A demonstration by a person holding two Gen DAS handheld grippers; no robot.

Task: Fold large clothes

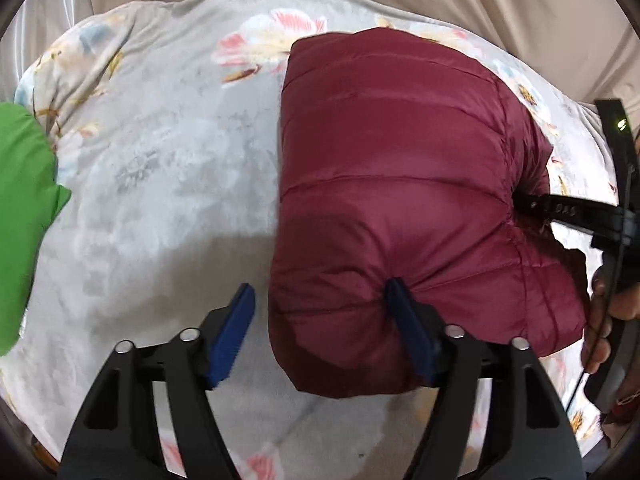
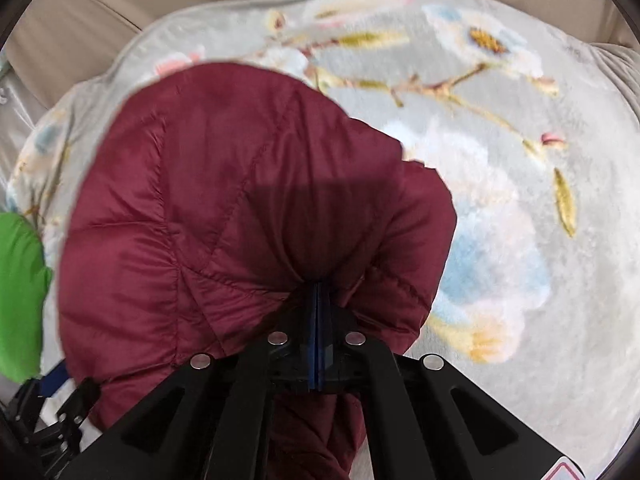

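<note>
We have the maroon puffer jacket (image 1: 400,184) folded into a compact bundle on the floral blanket (image 1: 160,160), right of centre. Right claw (image 2: 318,308) pressed together on a gathered edge of the jacket, likely to keep the layers from springing open. Left claw (image 1: 320,320) spread: one blue finger dents the near edge, the other hangs clear over the blanket, so it grips nothing. A green garment (image 1: 24,216) waits at the left edge, well apart, probably next.
</note>
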